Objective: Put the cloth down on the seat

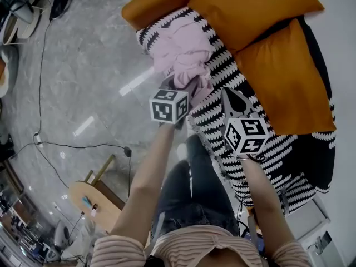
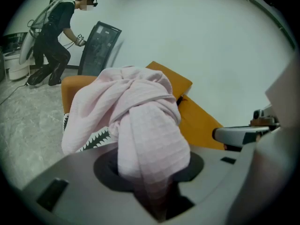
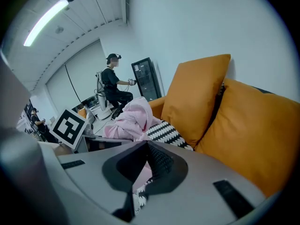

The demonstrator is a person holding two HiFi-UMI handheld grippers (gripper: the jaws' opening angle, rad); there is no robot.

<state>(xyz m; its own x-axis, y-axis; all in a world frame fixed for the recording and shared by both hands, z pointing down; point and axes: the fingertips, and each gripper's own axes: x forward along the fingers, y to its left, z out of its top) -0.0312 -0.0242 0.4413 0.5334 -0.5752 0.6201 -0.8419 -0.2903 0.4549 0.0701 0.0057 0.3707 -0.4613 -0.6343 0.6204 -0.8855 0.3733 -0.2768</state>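
A bunched pink cloth [image 1: 186, 52] sits over the left end of the sofa seat, which has a black-and-white patterned cover [image 1: 267, 149]. My left gripper [image 1: 181, 87] is at the cloth's near edge and is shut on a fold of it. In the left gripper view the pink cloth [image 2: 136, 111] fills the middle and runs down into the left gripper [image 2: 157, 198]. My right gripper [image 1: 232, 100] hovers over the patterned cover to the right of the cloth, its jaws together and empty. The right gripper view shows the right gripper [image 3: 147, 146] pointing along the seat, with the cloth [image 3: 133, 121] to its left.
Two orange cushions [image 1: 278, 43] lean on the sofa back, with an orange armrest [image 1: 153, 4] beyond the cloth. A round wooden stool [image 1: 97, 199] and a cable [image 1: 72, 145] are on the marble floor at the left. Behind, a person [image 2: 54, 41] works at a black cabinet [image 2: 98, 48].
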